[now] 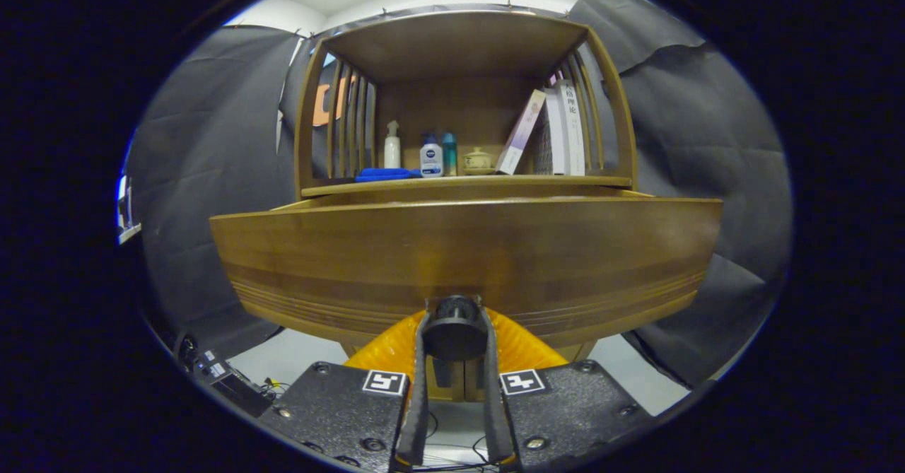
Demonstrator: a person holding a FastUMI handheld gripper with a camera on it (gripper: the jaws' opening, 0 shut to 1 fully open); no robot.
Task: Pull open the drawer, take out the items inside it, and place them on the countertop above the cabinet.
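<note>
Our gripper (454, 331) has both fingers pressed on the round knob (454, 326) of the drawer (466, 261), which stands pulled out toward us. Farther back, on the countertop (466, 184), we see a blue cloth (382, 174), bottles (430, 156), a small lidded pot (477, 160) and, to the right, leaning books (558, 130).

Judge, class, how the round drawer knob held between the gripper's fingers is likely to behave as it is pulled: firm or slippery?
The knob looks hard and rigid, so it should not flex. Its round, smooth-looking edge, pinched from both sides by the gripper, might slip if the pull wanders off straight. The wide wooden drawer front looks solid, so probably expect some resistance.
</note>
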